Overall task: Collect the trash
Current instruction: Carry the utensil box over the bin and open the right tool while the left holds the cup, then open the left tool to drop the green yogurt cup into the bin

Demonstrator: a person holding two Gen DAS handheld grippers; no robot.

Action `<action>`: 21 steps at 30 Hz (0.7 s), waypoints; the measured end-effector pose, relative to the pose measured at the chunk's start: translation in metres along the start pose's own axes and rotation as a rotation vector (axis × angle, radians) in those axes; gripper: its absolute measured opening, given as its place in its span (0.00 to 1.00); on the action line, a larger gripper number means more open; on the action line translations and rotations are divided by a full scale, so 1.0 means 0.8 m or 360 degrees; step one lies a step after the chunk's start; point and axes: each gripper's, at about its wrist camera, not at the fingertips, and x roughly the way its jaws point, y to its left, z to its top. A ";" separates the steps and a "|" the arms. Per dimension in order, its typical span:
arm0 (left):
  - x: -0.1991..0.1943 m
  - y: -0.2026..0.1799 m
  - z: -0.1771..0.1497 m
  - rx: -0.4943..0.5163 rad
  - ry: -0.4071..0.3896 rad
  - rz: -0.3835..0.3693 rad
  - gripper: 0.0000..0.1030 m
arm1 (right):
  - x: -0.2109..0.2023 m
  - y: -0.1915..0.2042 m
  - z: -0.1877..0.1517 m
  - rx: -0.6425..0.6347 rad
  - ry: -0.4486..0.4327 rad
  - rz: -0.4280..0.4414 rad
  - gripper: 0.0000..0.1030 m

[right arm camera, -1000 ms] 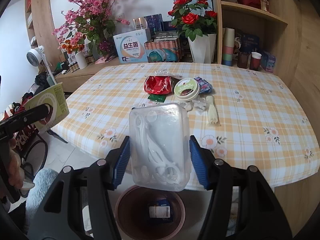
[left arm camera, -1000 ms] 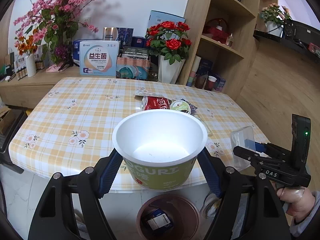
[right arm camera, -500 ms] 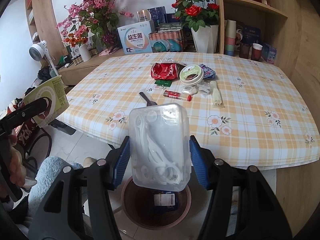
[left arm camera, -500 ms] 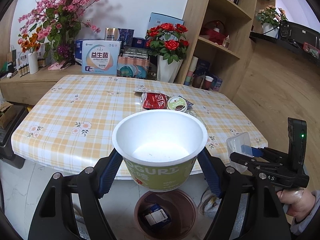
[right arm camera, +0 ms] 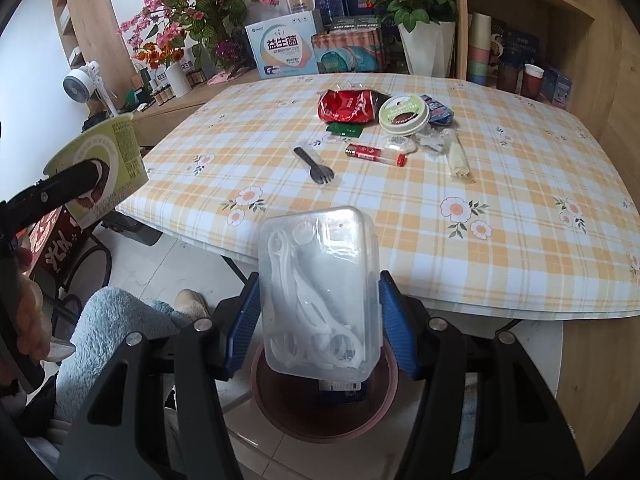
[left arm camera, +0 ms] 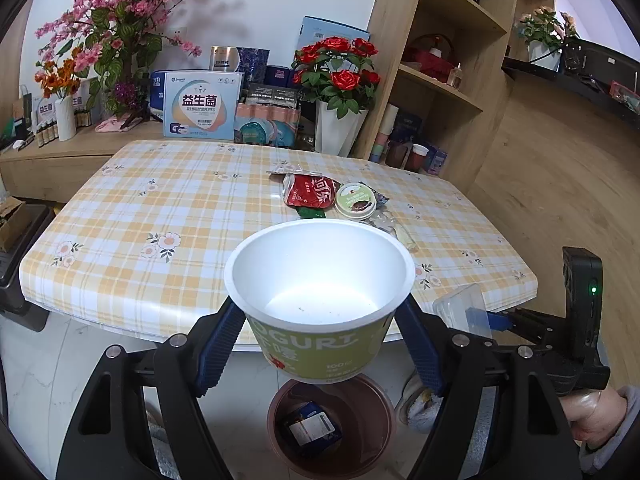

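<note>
L gripper (left arm camera: pixel 320 332) clamped on empty yogurt cup (left arm camera: pixel 320 296), frame ctr, blue pads on both sides of it. Brown bin (left arm camera: pixel 332 424) directly below on floor, lower ctr, w/ a small box inside. R gripper (right arm camera: pixel 318 320) holding clear plastic box (right arm camera: pixel 318 292) of white floss picks, lower ctr, over the bin. Rest of trash on checked table (right arm camera: pixel 520 216), upper ctr: red can (right arm camera: pixel 346 106), green lid (right arm camera: pixel 404 114), black fork (right arm camera: pixel 316 166), red tube (right arm camera: pixel 374 154).
</note>
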 end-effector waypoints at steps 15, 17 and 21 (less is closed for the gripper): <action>0.001 -0.001 -0.004 0.0009 0.0010 -0.0010 0.72 | -0.027 -0.021 0.013 0.0049 -0.0143 -0.0125 0.91; 0.001 -0.004 -0.005 0.0021 0.0015 -0.0019 0.72 | -0.039 -0.034 0.017 0.0087 -0.0207 -0.0210 0.94; 0.001 -0.013 -0.008 0.0067 0.0028 -0.0045 0.72 | -0.058 -0.062 0.026 0.0183 -0.0304 -0.0313 0.94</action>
